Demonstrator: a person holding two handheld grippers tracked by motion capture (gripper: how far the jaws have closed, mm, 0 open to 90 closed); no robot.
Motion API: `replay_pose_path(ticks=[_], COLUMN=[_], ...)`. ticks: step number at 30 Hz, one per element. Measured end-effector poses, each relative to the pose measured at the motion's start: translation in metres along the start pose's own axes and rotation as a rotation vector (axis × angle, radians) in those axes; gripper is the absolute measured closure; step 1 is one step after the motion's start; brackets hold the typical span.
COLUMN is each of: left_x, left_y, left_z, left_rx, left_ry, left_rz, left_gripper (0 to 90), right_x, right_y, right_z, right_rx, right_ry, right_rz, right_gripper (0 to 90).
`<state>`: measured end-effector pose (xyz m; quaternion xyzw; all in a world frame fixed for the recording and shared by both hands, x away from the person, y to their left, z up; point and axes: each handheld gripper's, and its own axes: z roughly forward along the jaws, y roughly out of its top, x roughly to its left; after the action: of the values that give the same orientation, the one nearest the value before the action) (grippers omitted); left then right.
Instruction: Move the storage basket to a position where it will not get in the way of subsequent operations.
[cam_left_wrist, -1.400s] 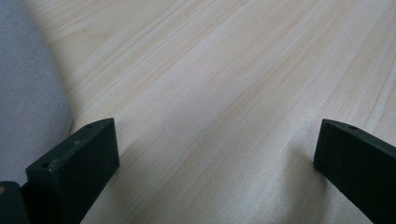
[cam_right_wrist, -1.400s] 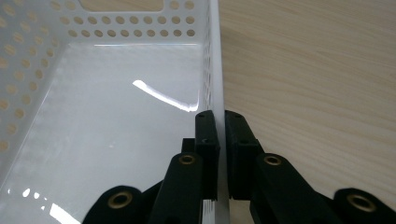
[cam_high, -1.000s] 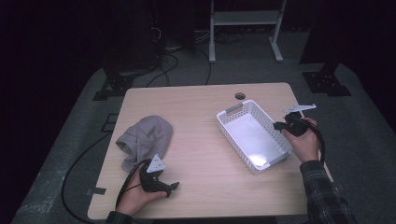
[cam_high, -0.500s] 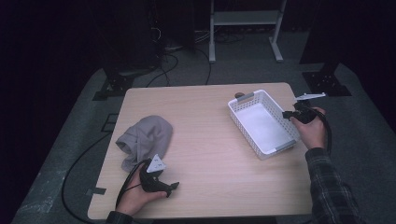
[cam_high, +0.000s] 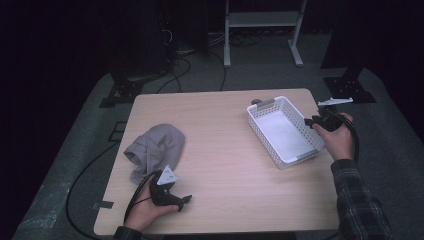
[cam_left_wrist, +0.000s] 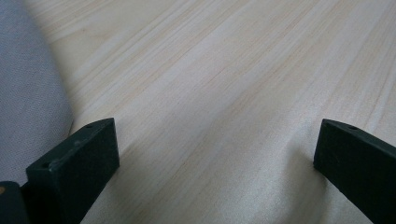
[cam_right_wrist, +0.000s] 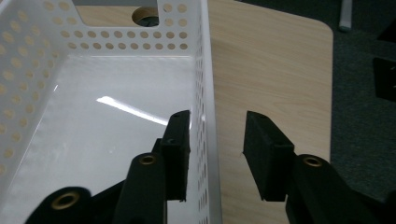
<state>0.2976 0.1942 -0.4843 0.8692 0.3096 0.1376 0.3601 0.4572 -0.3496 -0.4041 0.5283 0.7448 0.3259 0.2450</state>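
Note:
A white perforated basket (cam_high: 260, 131) sits empty on the right of the wooden table (cam_high: 220, 130). My right gripper (cam_high: 311, 122) is at its right long wall. In the right gripper view that wall (cam_right_wrist: 205, 93) stands between the jaws of the right gripper (cam_right_wrist: 215, 140), which have just been opening; the pads are clear of it. A crumpled grey cloth (cam_high: 155, 150) lies at the left. Just in front of it my left gripper (cam_high: 185, 200) rests on the tabletop. Its jaws (cam_left_wrist: 215, 154) are wide open over bare wood, with the cloth (cam_left_wrist: 28, 102) beside the left jaw.
A round cable hole (cam_high: 256, 101) lies in the tabletop behind the basket. The table's right edge (cam_high: 330, 165) runs close beside the basket and my right hand. A white metal stand (cam_high: 260, 30) is on the dark floor beyond the table.
The basket slid right and away across the table with my right gripper, then stopped. The right jaws have spread apart off the wall. The left hand stayed put.

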Motion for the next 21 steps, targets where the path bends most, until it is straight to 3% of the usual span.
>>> replay_pose_path(ticks=[6, 18, 21], left_x=[0.0, 0.0, 0.0], left_y=[0.0, 0.0, 0.001], left_z=[0.0, 0.0, 0.001], left_rx=[0.0, -0.001, -0.001], left_ry=[0.0, -0.001, -0.003], left_rz=[0.0, -0.002, -0.001], left_gripper=[0.0, 0.0, 0.0], right_x=[0.017, 0.059, 0.065], right_y=[-0.005, -0.023, -0.025], right_z=[-0.022, -0.053, -0.056], right_rx=[-0.017, -0.046, -0.03], right_ry=[0.064, 0.146, 0.155], right_rz=[-0.016, -0.073, -0.089], right_gripper=[64.2, 69.2, 67.9])
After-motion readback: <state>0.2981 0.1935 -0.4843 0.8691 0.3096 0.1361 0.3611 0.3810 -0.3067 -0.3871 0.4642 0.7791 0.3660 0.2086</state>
